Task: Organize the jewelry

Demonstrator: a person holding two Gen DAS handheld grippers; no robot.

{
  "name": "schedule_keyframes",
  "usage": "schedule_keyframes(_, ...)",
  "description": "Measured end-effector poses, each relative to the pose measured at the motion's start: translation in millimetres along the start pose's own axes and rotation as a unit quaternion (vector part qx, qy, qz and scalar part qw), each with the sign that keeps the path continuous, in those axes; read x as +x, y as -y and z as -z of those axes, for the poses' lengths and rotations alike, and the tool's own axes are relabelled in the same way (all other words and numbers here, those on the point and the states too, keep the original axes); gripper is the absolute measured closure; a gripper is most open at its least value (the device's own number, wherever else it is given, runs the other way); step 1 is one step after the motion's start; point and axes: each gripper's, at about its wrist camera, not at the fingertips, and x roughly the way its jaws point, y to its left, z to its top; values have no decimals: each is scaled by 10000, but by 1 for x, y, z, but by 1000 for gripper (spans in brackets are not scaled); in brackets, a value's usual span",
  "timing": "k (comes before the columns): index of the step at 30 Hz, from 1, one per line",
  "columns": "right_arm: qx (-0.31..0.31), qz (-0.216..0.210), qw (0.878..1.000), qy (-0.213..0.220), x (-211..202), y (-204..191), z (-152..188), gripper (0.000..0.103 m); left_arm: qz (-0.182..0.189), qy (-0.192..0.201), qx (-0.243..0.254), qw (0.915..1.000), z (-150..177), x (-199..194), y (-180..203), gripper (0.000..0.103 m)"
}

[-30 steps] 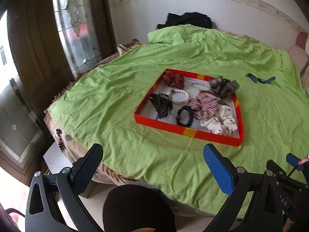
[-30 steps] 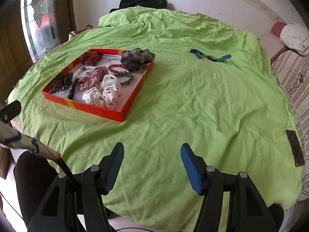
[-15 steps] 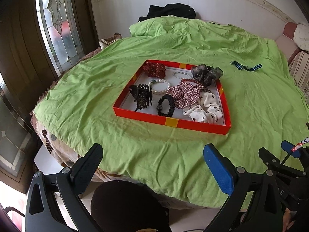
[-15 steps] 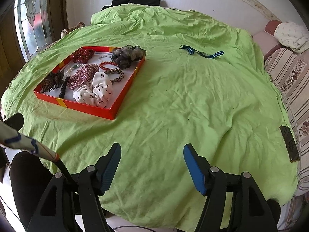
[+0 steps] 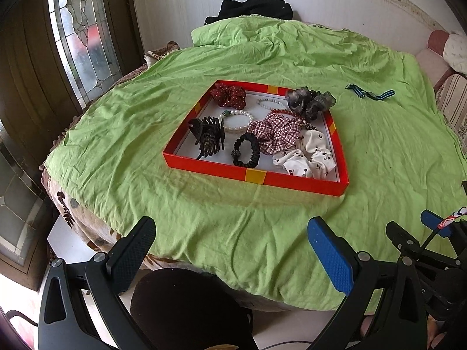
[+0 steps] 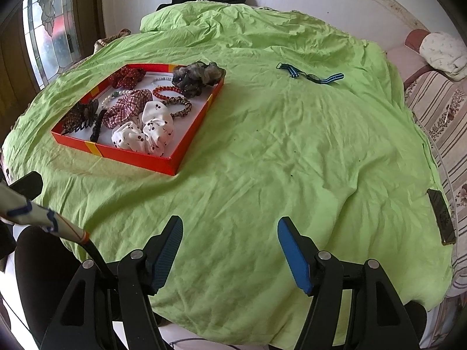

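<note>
A red tray (image 5: pixel 256 176) (image 6: pixel 137 157) lies on the green-covered table, holding scrunchies, bead bracelets, a black hair tie (image 5: pixel 246 149) and a dark claw clip (image 5: pixel 207 134). A grey scrunchie (image 5: pixel 309 102) (image 6: pixel 197 77) hangs over the tray's far right corner. A blue striped strap (image 5: pixel 370 93) (image 6: pixel 309 74) lies loose on the cloth, right of the tray. My left gripper (image 5: pixel 230 248) is open and empty at the table's near edge, well short of the tray. My right gripper (image 6: pixel 230 250) is open and empty over bare cloth, right of the tray.
A black garment (image 5: pixel 254 7) lies at the table's far edge by the white wall. A stained-glass door (image 5: pixel 84 35) stands at the left. A phone (image 6: pixel 442 215) lies at the table's right edge beside a striped sofa (image 6: pixel 437 102). A dark stool (image 5: pixel 186 306) sits below.
Both grippers have pulled back and swung a little; the tray now sits more centred in the left view and further left in the right view. Nothing on the table has moved.
</note>
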Motion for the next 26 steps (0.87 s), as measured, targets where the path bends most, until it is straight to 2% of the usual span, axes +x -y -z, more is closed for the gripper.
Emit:
schedule_keyframes(18, -124, -171, 9997, -85, 7, -11, 4, 31, -8, -116, -26, 9999, -1, 10, -3, 0)
schedule_keyframes(26, -120, -310, 9994, -105, 11, -8, 3, 31, -196, -28, -3, 9998, -12, 9, -3, 0)
